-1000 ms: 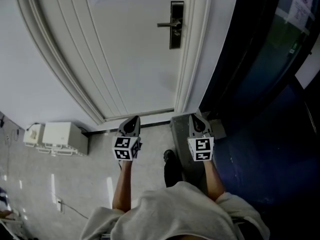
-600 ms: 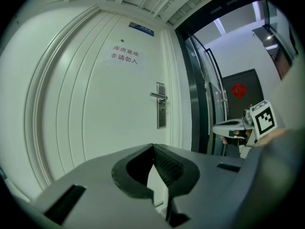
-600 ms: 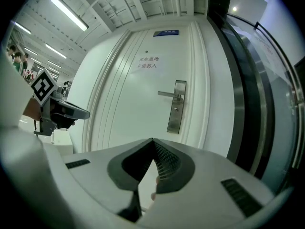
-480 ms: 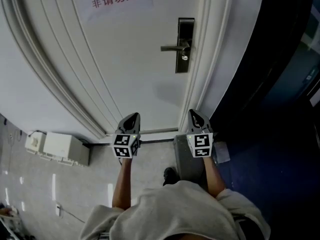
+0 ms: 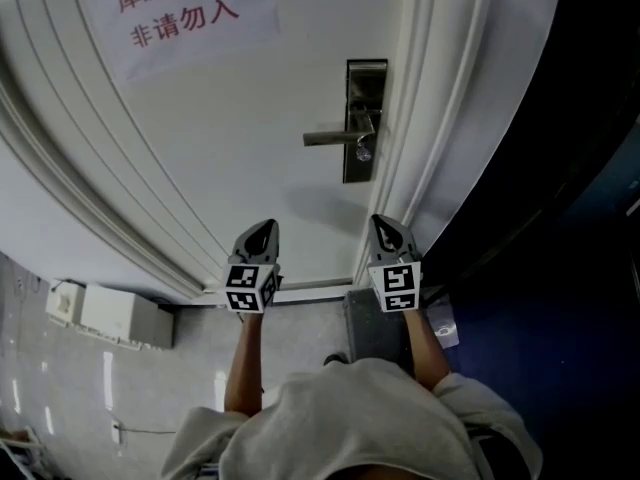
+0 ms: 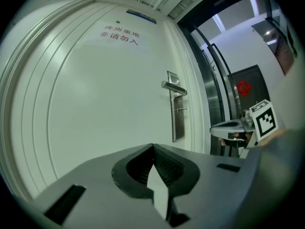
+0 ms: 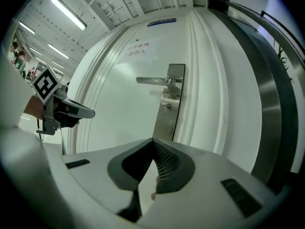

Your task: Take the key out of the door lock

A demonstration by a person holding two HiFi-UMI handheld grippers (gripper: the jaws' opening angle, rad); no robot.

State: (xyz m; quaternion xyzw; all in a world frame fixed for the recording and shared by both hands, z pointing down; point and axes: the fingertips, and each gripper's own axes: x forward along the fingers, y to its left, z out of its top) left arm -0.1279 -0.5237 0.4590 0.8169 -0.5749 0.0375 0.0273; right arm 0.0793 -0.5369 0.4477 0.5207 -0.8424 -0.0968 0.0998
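A white door carries a steel lock plate [image 5: 364, 118] with a lever handle [image 5: 335, 138]. A small key [image 5: 363, 152] sticks out of the plate just under the lever. It also shows as the key [image 7: 167, 109] in the right gripper view and, tiny, as the key [image 6: 180, 109] in the left gripper view. My left gripper [image 5: 264, 234] and right gripper [image 5: 384, 228] are held side by side below the lock, well short of the door. Both are shut with nothing between the jaws, as the left gripper [image 6: 152, 146] and right gripper [image 7: 153, 140] show close up.
A paper sign [image 5: 185, 13] with red characters hangs on the door at upper left. A white box [image 5: 115, 315] sits on the floor by the wall at left. A grey block [image 5: 372, 330] lies by my feet. Dark glass panelling [image 5: 560, 218] runs along the right.
The lock and handle have grown larger and sit lower in the head view. Both grippers have risen slightly toward the door, still shut.
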